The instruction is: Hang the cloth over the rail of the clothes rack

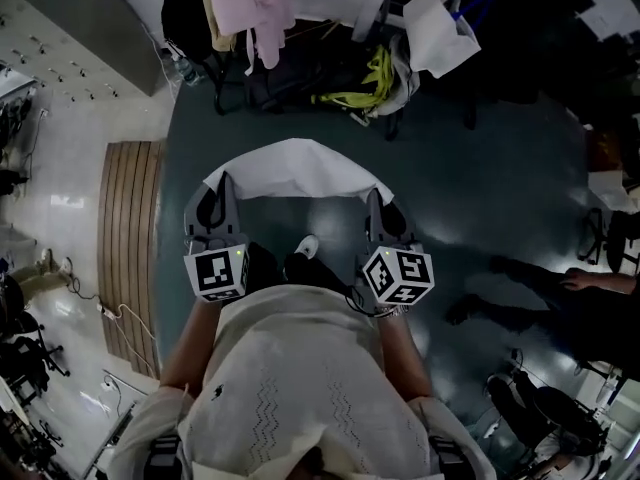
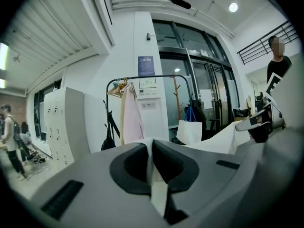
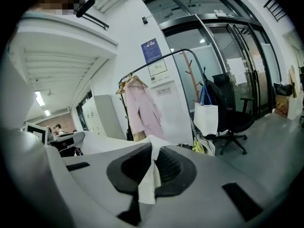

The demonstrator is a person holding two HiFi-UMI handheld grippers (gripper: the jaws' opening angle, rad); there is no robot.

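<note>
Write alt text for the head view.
Seen from above, a person holds a white cloth spread between the left gripper and right gripper, each shut on one end, above a dark floor. A pink garment hangs farther ahead.

The white cloth is held spread in mid-air by two corners, well short of the black rack.
</note>
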